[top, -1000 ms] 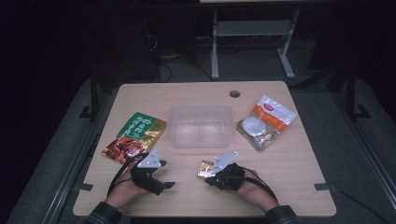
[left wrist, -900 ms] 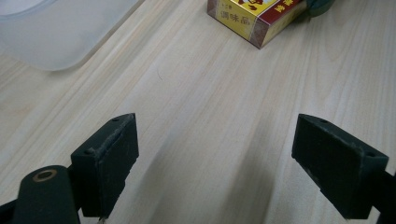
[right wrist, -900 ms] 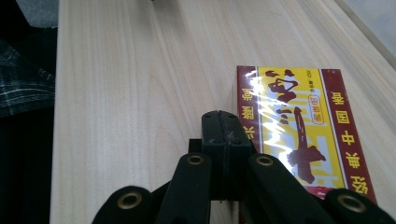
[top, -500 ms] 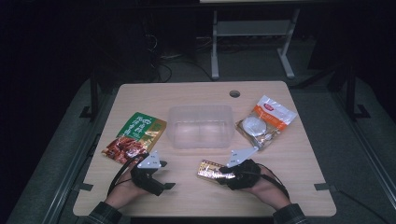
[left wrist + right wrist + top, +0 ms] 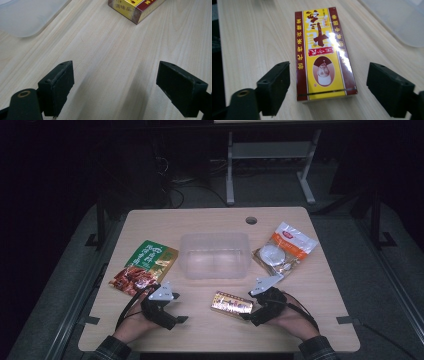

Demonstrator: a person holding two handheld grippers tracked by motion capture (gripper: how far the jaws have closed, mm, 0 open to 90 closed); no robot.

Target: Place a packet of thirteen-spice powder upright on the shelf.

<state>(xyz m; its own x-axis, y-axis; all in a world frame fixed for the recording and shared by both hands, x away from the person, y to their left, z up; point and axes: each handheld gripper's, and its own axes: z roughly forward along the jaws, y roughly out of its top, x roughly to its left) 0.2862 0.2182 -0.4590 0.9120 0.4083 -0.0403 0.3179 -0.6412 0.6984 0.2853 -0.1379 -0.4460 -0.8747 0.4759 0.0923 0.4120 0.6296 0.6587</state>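
The right hand-held gripper (image 5: 327,92) has just been opening its 2 jaws; they now stand spread on both sides of the yellow box (image 5: 324,53), and the pads do not touch it. The box lies flat on the bench (image 5: 310,285), near the clear container (image 5: 214,255). The left hand-held gripper (image 5: 122,87) is spread too, with only bare wood between its jaws.

Open tool (image 5: 116,83), box corner (image 5: 135,8), table (image 5: 107,50)
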